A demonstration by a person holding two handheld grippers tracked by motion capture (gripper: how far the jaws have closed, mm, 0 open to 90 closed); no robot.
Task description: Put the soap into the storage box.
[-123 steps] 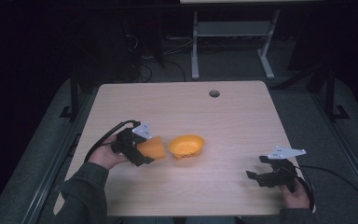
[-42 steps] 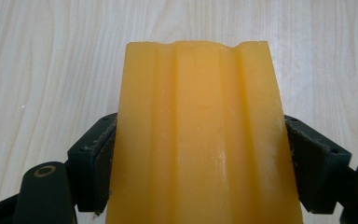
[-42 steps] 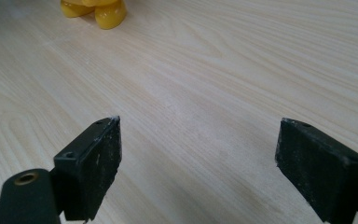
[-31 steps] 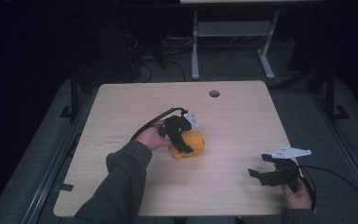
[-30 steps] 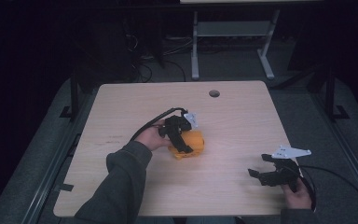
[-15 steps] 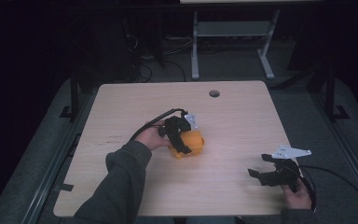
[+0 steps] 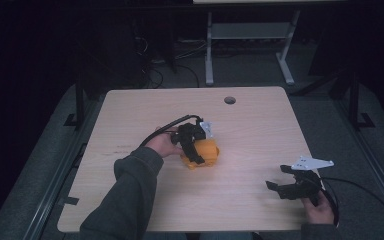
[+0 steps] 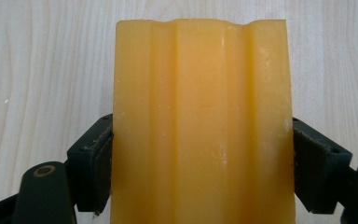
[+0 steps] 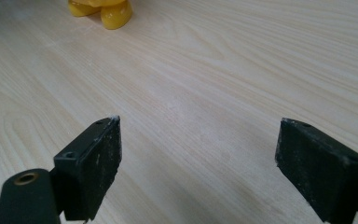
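motion since four seconds back is all on the left side: the left gripper (image 7: 196, 149), which then held one orange piece well apart from a second orange piece at mid-table, now sits right over that spot, and the two orange shapes read as one lump (image 7: 203, 153) in the high view. over the last second almost nothing shifts, so my judgement is that the carried piece has been brought onto or against the other and the placing is nearly done; letting go looks like the step left. whether the pieces are truly seated together i cannot tell from above.

in the left gripper view the jaws are clenched on an orange block (image 8: 200, 126), one pad pressed to each side, with the table (image 8: 46, 70) behind it. the block is waxy and slightly translucent, with long shallow ridges running lengthwise, a wavy far edge and a few pale scuffs on its surface. it sits near the table's middle, a little to the person's left.

the right gripper (image 7: 289, 186) rests near the front right edge, held by the hand, unmoved from before. its jaws stand wide apart with nothing between them, and its own view shows rounded yellow bits (image 9: 103, 10) of the lump far off at the top.
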